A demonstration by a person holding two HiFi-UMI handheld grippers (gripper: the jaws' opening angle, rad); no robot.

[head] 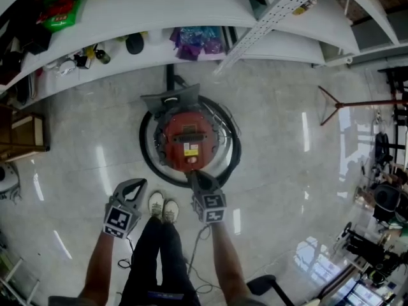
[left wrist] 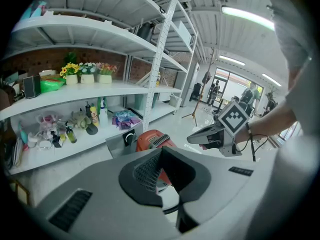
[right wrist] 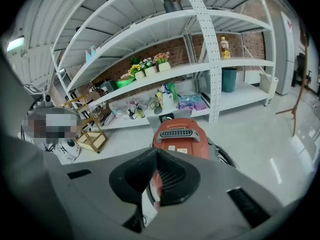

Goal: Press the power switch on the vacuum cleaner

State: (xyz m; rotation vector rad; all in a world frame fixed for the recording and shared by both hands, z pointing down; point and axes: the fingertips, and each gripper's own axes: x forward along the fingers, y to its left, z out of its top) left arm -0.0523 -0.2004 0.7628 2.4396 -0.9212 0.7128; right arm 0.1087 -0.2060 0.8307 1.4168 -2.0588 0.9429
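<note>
A red vacuum cleaner (head: 187, 139) sits on the pale floor, ringed by its coiled black hose (head: 148, 161). A grey vent grille (right wrist: 178, 132) runs across its top, and the switch itself cannot be made out. My right gripper (head: 196, 176) hovers shut and empty at the vacuum's near edge, pointing at it. In the right gripper view the vacuum (right wrist: 180, 139) lies just past that gripper (right wrist: 156, 154). My left gripper (head: 134, 185) is shut and empty, held to the left of the vacuum and back from it. From the left gripper (left wrist: 161, 151), the vacuum (left wrist: 152, 140) and the right gripper (left wrist: 210, 136) both show.
A white shelf unit (head: 159, 18) stands behind the vacuum, holding bottles and a purple bag (head: 197, 40). The vacuum's grey floor head (head: 171, 99) lies just before the shelf. A wooden crate (head: 25, 132) is at the left, a tripod stand (head: 357, 104) at the right. The person's shoes (head: 162, 206) sit between the grippers.
</note>
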